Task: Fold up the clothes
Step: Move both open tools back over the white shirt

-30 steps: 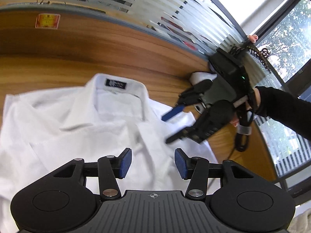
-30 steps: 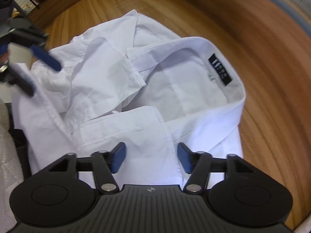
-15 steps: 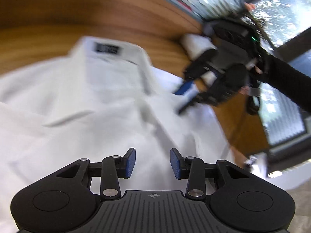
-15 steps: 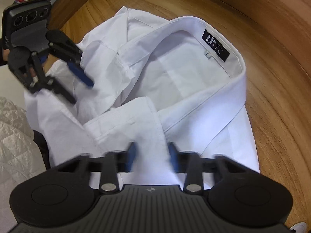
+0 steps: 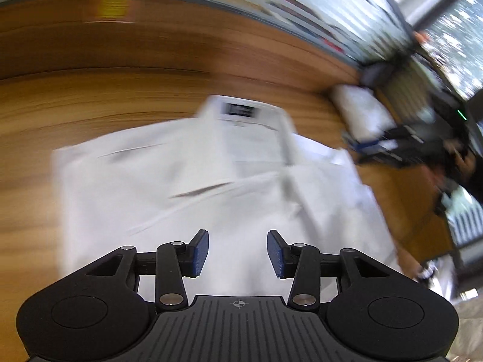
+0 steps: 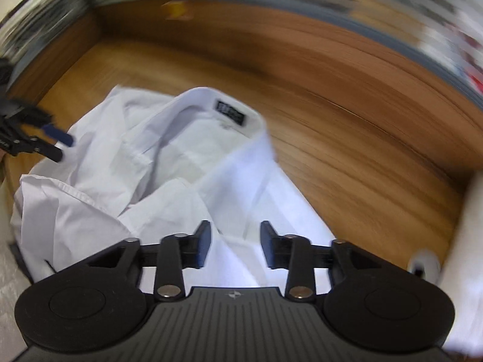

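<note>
Fingers, left gripper (image 5: pixel 238 253): pads stood apart with nothing between them, much as a second before; white cloth lay just ahead of and under the tips.
Fingers, right gripper (image 6: pixel 232 244): pads also stood apart and empty, wider than half a second earlier, when they had drawn closer together over the front placket.
Shirt (image 6: pixel 169 169): white shirt lay on the wooden table (image 6: pixel 347 138) ahead of both pairs of fingers, collar and black label (image 6: pixel 231 111) at the far end, front panels overlapping, the side toward the left gripper rumpled.
Change: both views had blurred, so both tools were swinging; the right gripper had pulled away to the side of the shirt and clear of the cloth it hovered over a second ago.
Meaning: neither tool held fabric, so no fold was being carried; judged from this, the hands were repositioning between grips.
Fold state: shirt was neither flat nor squared; how far the folding stood could not be told.
</note>
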Motion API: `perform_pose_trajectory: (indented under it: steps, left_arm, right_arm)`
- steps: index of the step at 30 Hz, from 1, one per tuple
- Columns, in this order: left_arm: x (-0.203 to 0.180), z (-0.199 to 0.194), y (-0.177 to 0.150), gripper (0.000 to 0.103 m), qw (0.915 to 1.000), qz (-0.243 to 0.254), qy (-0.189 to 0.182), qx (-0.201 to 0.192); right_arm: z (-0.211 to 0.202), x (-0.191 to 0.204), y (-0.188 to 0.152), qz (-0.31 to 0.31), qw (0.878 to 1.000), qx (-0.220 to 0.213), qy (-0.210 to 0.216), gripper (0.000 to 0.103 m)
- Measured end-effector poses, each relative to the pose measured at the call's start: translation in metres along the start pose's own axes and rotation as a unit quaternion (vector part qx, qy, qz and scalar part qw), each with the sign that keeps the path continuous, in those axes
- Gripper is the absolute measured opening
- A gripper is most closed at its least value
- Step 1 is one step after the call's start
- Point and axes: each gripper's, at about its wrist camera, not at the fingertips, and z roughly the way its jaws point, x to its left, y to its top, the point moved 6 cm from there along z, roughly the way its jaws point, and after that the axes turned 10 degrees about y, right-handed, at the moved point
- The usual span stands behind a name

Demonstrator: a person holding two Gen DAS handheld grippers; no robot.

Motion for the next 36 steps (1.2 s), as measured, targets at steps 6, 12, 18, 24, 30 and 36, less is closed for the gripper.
perform_pose_trajectory:
  steps: [6,12,18,24,30,36]
  left_arm:
    - [0.036,-0.025,-0.018,0.049,0.9941,-0.081,0.071,-0.016]
    - [0.030,-0.031,-0.028,0.049,0.9909,-0.089,0.094,-0.037]
    - [-0.004,-0.016,-0.038,0.049,0.9939,0.007,0.104,-0.036]
    - [-0.012,0.008,-0.051,0.049,0.9908,0.058,0.122,-0.014]
    - [-0.013,0.016,-0.061,0.049,0.9880,0.066,0.138,-0.023]
    - [-0.021,0.009,-0.067,0.050,0.9868,0.077,0.138,-0.032]
  right_arm:
    - [-0.014,0.017,-0.043,0.054,0.997,-0.033,-0.032,0.050]
    - [-0.028,0.034,-0.086,0.108,0.990,-0.066,-0.064,0.054]
    - [-0.023,0.039,-0.108,0.135,0.982,-0.084,-0.097,0.054]
    - [-0.009,0.040,-0.117,0.148,0.976,-0.095,-0.130,0.054]
    - [0.009,0.026,-0.120,0.175,0.970,-0.107,-0.127,0.040]
    - [0.040,0.019,-0.120,0.168,0.972,-0.082,-0.143,0.034]
